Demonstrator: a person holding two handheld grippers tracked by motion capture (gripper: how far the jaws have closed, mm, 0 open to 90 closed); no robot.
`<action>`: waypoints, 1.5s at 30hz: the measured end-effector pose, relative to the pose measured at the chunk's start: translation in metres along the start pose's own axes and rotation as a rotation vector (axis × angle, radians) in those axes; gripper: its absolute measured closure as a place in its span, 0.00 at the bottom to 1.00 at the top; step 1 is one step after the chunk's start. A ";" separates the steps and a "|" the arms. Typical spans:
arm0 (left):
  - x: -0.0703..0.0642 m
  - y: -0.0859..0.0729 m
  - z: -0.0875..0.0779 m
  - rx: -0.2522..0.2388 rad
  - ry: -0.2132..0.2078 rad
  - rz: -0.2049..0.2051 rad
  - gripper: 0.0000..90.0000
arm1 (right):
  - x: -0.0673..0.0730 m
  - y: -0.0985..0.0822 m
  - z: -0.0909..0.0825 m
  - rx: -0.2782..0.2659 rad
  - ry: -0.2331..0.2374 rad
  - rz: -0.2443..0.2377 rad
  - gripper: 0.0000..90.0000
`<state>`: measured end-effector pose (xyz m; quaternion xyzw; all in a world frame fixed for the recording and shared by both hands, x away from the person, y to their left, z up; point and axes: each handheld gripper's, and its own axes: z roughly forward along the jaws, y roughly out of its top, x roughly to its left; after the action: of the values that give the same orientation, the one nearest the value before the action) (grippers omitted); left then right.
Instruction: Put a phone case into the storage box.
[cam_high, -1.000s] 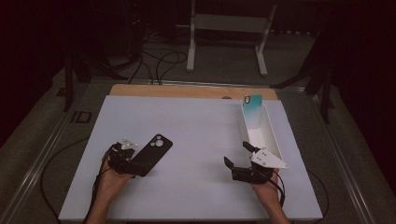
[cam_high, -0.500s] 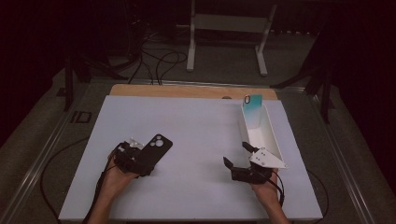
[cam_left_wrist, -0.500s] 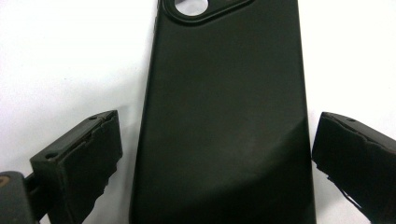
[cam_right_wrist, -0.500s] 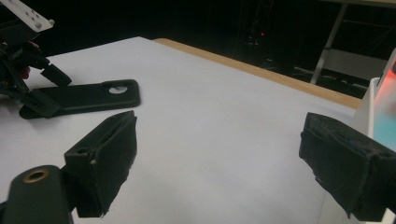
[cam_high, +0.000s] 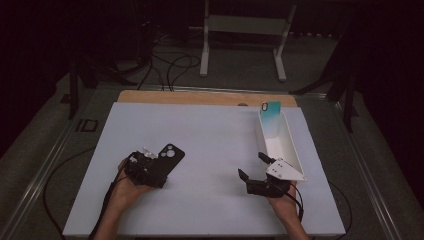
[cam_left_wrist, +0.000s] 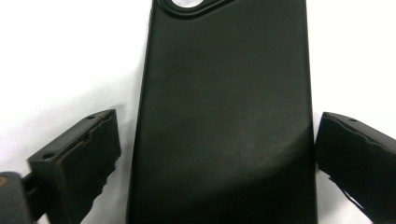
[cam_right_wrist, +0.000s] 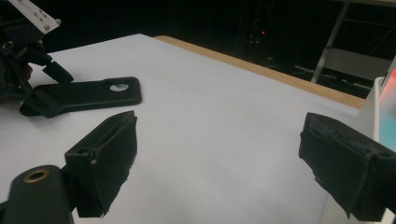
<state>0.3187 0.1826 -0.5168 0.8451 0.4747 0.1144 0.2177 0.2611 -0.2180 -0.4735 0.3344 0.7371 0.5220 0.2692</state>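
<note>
Black phone case (cam_high: 166, 161), matte and smooth with rounded corners and a camera cutout at its far end, lies flat on the white table (cam_high: 210, 135) toward the left front, its near end between the spread jaws of the left gripper (cam_high: 148, 170) (a sliver of table shows each side, so nothing is clamped). Right gripper (cam_high: 254, 172) hovers wide open, holding nothing, just beside the long white tray (cam_high: 295, 155), with bare table between the two grippers.
</note>
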 end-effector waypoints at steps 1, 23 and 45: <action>0.000 0.000 -0.001 -0.002 0.000 0.000 0.05 | 0.000 0.000 0.000 0.000 0.000 -0.001 0.13; -0.002 -0.004 -0.007 -0.114 0.005 -0.060 0.17 | -0.003 0.002 0.003 0.033 0.027 0.043 0.13; -0.050 0.026 -0.077 -0.475 0.020 0.110 0.17 | -0.007 0.031 0.022 0.137 0.169 0.152 0.10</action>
<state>0.2816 0.1479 -0.4360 0.7936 0.3897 0.2428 0.3993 0.2882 -0.2037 -0.4506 0.3616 0.7636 0.5157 0.1423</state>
